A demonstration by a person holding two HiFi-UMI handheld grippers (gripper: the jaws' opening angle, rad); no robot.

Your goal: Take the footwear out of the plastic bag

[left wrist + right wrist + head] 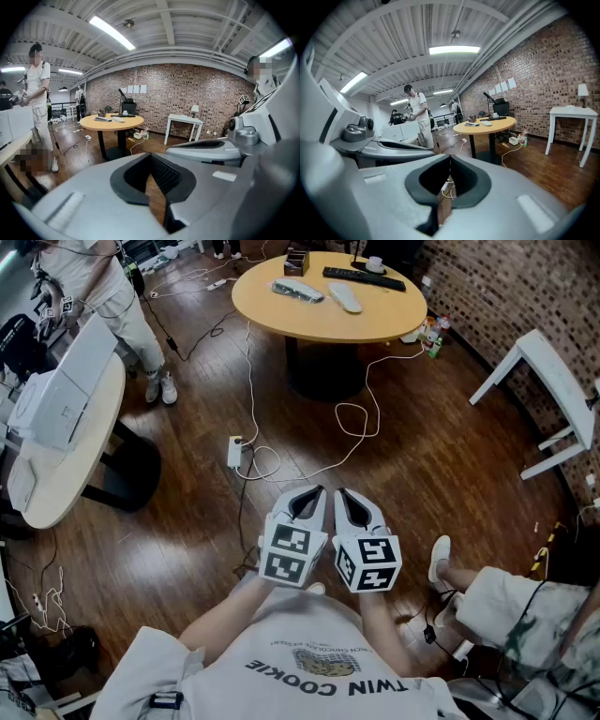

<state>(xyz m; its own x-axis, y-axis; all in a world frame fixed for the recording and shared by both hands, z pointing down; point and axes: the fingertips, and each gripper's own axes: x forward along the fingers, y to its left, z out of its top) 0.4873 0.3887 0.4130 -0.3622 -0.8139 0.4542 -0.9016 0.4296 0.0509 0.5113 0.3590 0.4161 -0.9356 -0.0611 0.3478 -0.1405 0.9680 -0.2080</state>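
Nothing is started yet: left gripper and right gripper are both closed and empty, the plastic bag untouched well ahead.

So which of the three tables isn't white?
The round tan table straight ahead; the oval table at left and the small legged table by the brick wall are white.

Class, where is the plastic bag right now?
In the head view, the bag lies on the left half of the round table, near the picture's top, just left of a white slipper.
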